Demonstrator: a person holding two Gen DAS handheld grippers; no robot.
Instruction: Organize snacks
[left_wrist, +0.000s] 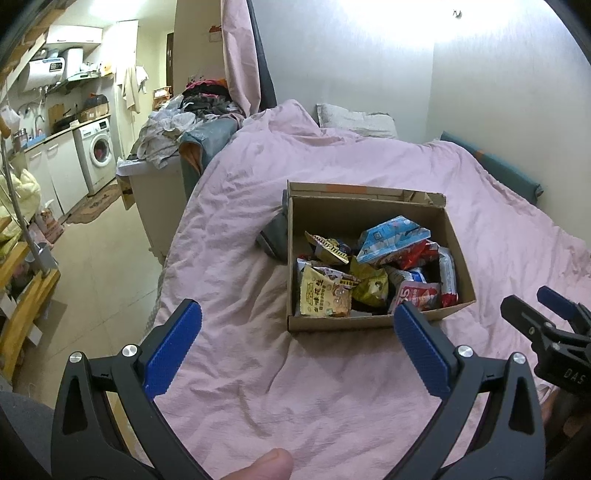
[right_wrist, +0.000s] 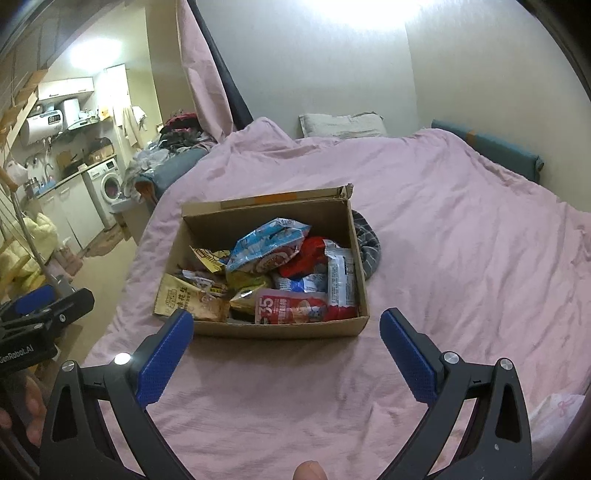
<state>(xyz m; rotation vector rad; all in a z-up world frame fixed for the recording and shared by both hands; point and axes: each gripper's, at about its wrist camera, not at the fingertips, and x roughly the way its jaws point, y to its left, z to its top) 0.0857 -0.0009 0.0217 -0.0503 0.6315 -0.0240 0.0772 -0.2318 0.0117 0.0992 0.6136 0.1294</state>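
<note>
An open cardboard box (left_wrist: 369, 210) (right_wrist: 280, 328) sits on the pink bed cover, filled with several snack packets: a yellow peanut bag (left_wrist: 325, 295) (right_wrist: 188, 301), a light blue bag (left_wrist: 393, 238) (right_wrist: 269, 240), a pink "35" pouch (left_wrist: 419, 295) (right_wrist: 291, 306), red packets (right_wrist: 306, 262). My left gripper (left_wrist: 297, 314) is open and empty, above the cover just in front of the box. My right gripper (right_wrist: 286, 321) is open and empty, also in front of the box. The right gripper shows at the right edge of the left wrist view (left_wrist: 546, 321); the left gripper shows at the left edge of the right wrist view (right_wrist: 48, 306).
A dark grey cloth (left_wrist: 275, 236) (right_wrist: 367, 243) lies against the box's far side. A pillow (left_wrist: 356, 120) (right_wrist: 341, 125) lies at the head of the bed. The bed's left edge drops to the floor (left_wrist: 99, 266). A cabinet piled with clothes (left_wrist: 177, 147) and a washing machine (left_wrist: 98, 151) stand beyond.
</note>
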